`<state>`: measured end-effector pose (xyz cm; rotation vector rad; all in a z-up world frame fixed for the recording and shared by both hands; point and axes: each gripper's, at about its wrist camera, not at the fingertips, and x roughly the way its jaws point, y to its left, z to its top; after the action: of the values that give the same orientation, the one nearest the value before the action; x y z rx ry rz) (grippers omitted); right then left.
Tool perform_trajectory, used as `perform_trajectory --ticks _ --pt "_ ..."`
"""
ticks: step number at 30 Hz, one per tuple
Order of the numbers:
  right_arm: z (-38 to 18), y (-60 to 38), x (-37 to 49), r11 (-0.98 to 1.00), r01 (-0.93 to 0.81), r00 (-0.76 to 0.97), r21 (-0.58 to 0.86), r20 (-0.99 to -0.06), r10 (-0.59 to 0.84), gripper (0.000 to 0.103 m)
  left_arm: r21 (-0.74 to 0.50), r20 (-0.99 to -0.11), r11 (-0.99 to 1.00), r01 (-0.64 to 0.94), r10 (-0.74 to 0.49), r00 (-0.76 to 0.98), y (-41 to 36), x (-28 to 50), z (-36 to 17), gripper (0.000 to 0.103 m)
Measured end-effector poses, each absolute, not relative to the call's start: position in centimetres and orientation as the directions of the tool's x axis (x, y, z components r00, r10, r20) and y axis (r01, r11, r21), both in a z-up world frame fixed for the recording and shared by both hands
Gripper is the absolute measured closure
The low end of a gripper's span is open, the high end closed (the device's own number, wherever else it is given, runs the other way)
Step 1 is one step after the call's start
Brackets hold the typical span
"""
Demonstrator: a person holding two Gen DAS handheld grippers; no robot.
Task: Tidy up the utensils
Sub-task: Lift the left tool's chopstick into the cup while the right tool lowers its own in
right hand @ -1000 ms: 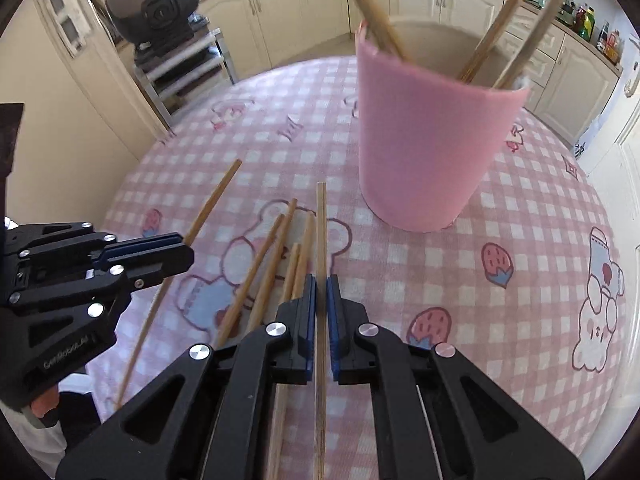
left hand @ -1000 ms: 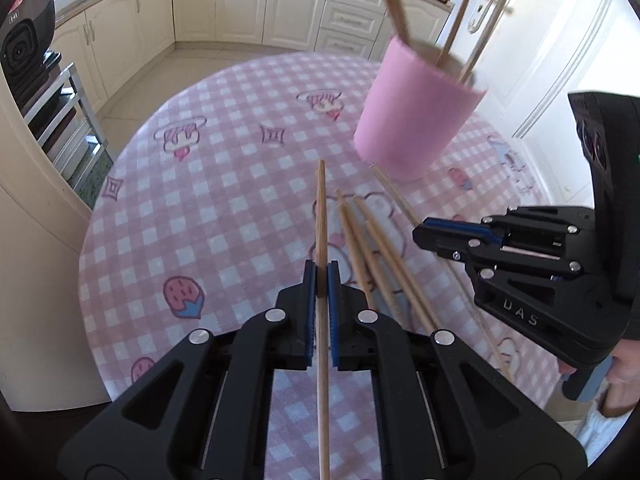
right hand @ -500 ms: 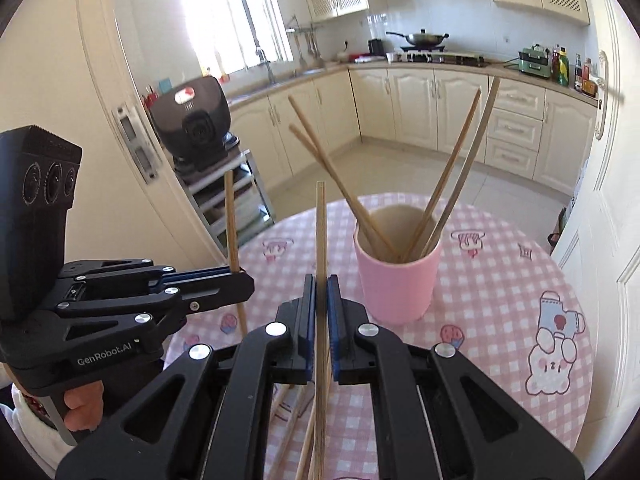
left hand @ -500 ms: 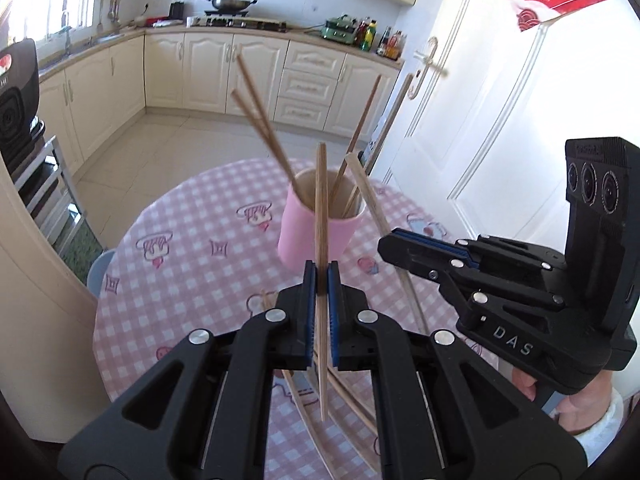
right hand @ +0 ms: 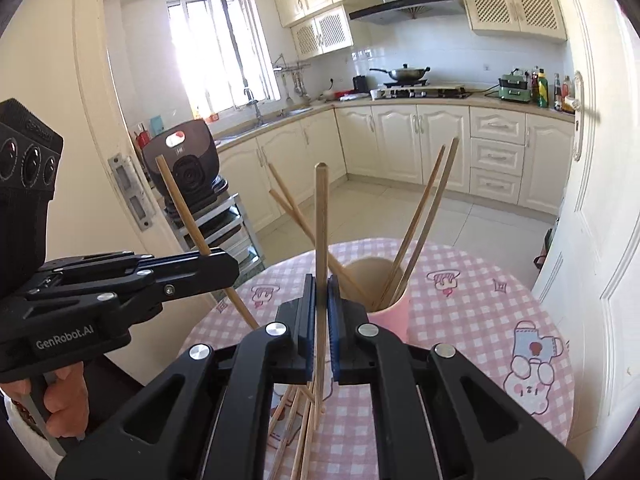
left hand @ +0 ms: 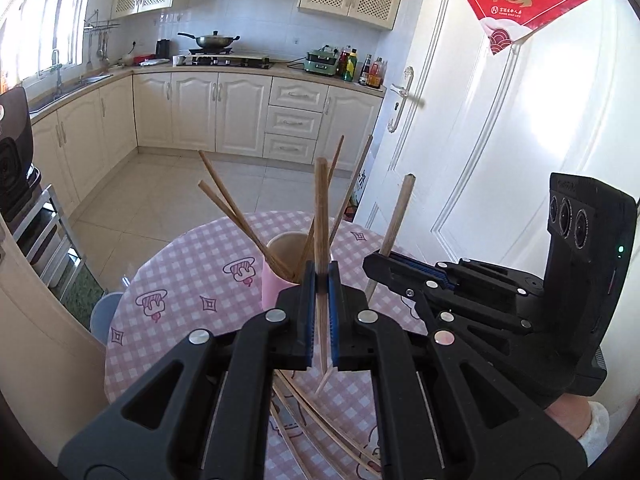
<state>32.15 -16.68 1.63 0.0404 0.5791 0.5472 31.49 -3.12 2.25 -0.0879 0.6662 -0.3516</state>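
Note:
My left gripper (left hand: 320,280) is shut on a wooden chopstick (left hand: 320,216), held nearly upright above the table. My right gripper (right hand: 320,284) is shut on another wooden chopstick (right hand: 321,220), also upright. Each gripper shows in the other's view, the right gripper (left hand: 378,258) and its chopstick (left hand: 394,220) at my right, the left gripper (right hand: 228,266) and its chopstick (right hand: 180,204) at my left. The pink cup (left hand: 272,284) (right hand: 394,314) stands ahead on the table and holds several chopsticks. Several loose chopsticks (left hand: 304,416) (right hand: 296,428) lie on the cloth below the grippers.
The round table has a pink checked cloth (left hand: 192,280) (right hand: 480,312). A white door (left hand: 460,152) is close on the right. A dark appliance on a rack (right hand: 188,168) stands left of the table. Kitchen cabinets (left hand: 240,112) run along the far wall.
Both grippers have lifted their chopsticks off the table, tilted them upright and risen higher. The cup now sits lower and farther in both views.

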Motion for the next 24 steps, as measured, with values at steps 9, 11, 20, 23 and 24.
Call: perform_trajectory --ticks 9,11,20,23,24 --pt "6.2 -17.6 31.4 0.913 -0.397 0.847 0.099 -0.343 0.406 0.099 -0.203 -0.513 0.942 0.265 -0.333 0.791 -3.1 33.4 5.7 0.097" --pt "7.1 -17.8 31.7 0.919 -0.380 0.860 0.103 -0.325 0.392 0.099 -0.201 -0.496 0.947 0.251 -0.319 0.808 -3.0 33.9 6.4 0.097" --pt "6.9 -17.3 33.3 0.945 -0.321 0.918 0.062 -0.224 0.327 0.099 -0.213 -0.422 0.962 0.171 -0.249 0.872 -2.4 35.7 6.7 0.097" --pt "5.3 -17.0 34.3 0.945 -0.320 0.912 0.066 -0.250 0.326 0.099 -0.207 -0.427 0.964 0.164 -0.240 0.872 -2.6 36.4 5.6 0.097" --pt "4.9 -16.9 34.5 0.945 -0.321 0.910 0.067 -0.256 0.327 0.099 -0.196 -0.431 0.967 0.163 -0.234 0.871 -2.8 36.6 5.2 0.097"
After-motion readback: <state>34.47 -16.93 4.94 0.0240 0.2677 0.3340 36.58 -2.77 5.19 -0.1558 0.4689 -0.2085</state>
